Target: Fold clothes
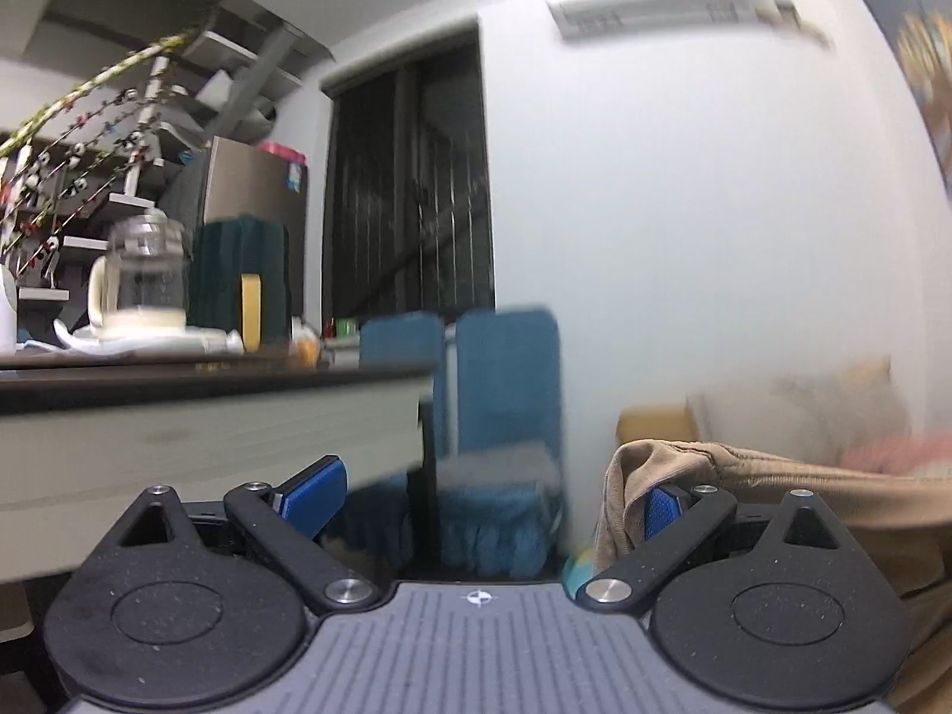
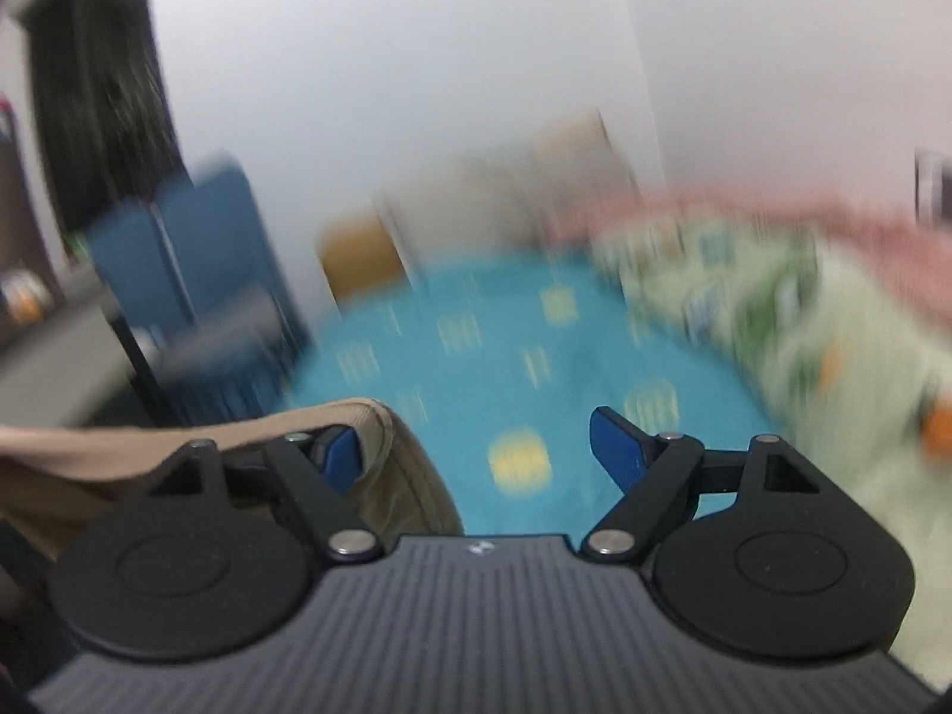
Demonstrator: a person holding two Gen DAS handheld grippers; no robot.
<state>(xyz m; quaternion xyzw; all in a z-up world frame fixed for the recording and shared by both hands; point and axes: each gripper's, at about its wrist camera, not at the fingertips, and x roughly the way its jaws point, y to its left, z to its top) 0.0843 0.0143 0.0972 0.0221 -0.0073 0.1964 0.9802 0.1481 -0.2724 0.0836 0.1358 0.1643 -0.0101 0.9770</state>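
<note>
Above bed [image 2: 535, 327], tan garment [image 1: 744, 476] hanging draped over inner fingers of both hand-held grippers, left [image 1: 482, 491] and right [image 2: 476, 452], jaws gaping, nothing pinched; advising regripping corners evenly.

The left wrist camera looks level across the room toward a white wall and dark window [image 1: 410, 190], low beside a white-edged table [image 1: 208, 416]. The right wrist camera tilts down over a teal patterned bedsheet [image 2: 523, 357]. Both catch the tan fabric garment [image 1: 773, 476] close up and the blue upholstered chair [image 2: 178, 238].
</note>
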